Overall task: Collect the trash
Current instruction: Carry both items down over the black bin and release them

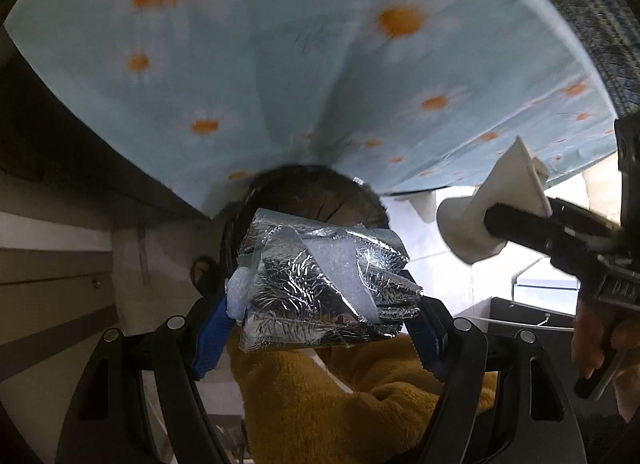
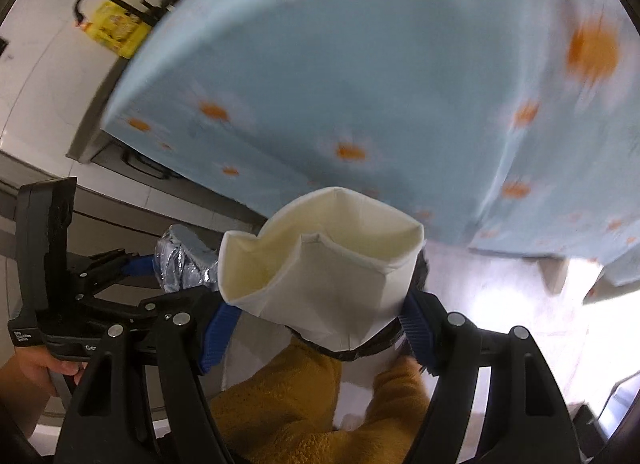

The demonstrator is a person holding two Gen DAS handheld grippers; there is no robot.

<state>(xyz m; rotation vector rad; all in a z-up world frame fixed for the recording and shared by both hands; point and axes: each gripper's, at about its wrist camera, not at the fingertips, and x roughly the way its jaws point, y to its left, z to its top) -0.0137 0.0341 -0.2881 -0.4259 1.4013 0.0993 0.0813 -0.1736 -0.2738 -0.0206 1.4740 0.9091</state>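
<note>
Crumpled foil wrapper: shiny, metallic, creased, patched with matt grey. Paper cup: white, matt, smooth, dented. Tablecloth at twelve o'clock: soft matt cloth, daisy-printed. Fleece at six o'clock: mustard, fuzzy.

Domestic interior: a tabletop draped in a daisy-print cloth, white tiled floor, and a woven basket indicate a home.

**Grippers and hands, as recorded**

Left gripper: pointed steeply down, blue pads clamped on crumpled foil wrapper. Right gripper: just right of the wrapper, pads gripping crushed paper cup. Hand on left handle.
</note>
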